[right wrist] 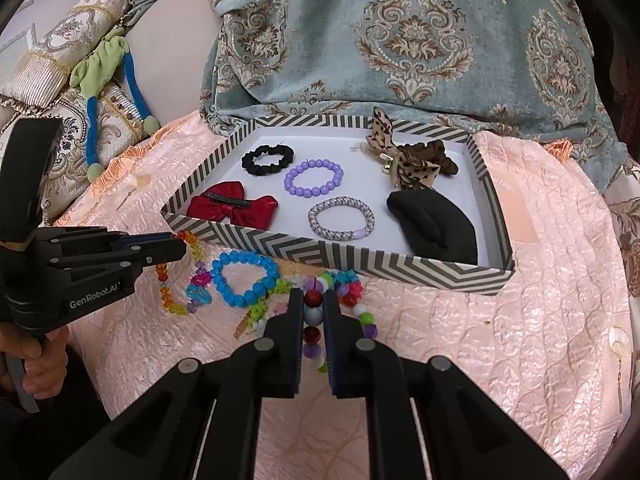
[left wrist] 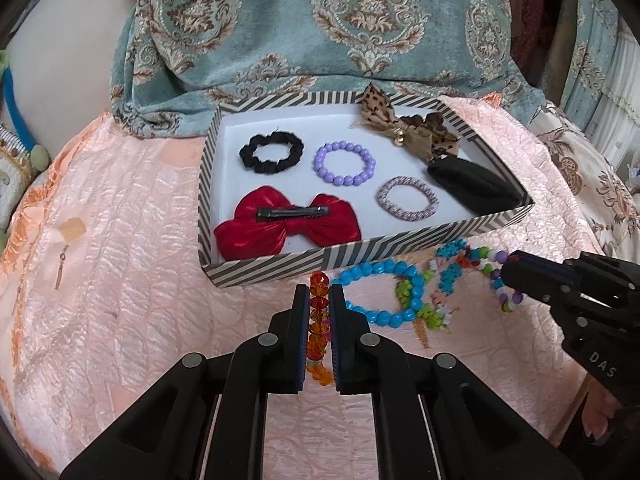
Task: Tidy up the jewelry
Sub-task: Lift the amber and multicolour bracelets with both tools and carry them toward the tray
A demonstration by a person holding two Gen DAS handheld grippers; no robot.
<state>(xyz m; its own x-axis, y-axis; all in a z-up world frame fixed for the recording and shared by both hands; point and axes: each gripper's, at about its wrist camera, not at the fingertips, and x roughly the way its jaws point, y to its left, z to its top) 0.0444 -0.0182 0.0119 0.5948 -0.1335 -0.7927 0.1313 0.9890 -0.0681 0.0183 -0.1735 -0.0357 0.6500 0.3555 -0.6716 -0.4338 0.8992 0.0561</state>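
Note:
My left gripper (left wrist: 319, 298) is shut on an orange and red crystal bead bracelet (left wrist: 318, 312), just in front of the striped box (left wrist: 280, 266). My right gripper (right wrist: 313, 300) is shut on a multicoloured bead bracelet (right wrist: 313, 316), also low over the pink quilt by the box's (right wrist: 360, 256) near wall. A blue bead bracelet (left wrist: 380, 316) (right wrist: 244, 258) lies on the quilt between them among small coloured pieces. The box holds a black scrunchie (left wrist: 272, 152), a purple bead bracelet (left wrist: 345, 162), a red bow clip (left wrist: 288, 226), a woven lilac bracelet (left wrist: 408, 198), a leopard bow (left wrist: 416, 128) and a black pad (left wrist: 476, 186).
A teal patterned cushion (left wrist: 320, 24) rises right behind the box. A loose earring (left wrist: 61, 270) lies on the quilt (left wrist: 120, 240) at the left. Embroidered pillows and a blue-green fabric item (right wrist: 100, 80) sit at the far left. A hand (right wrist: 40, 364) grips the left tool's handle.

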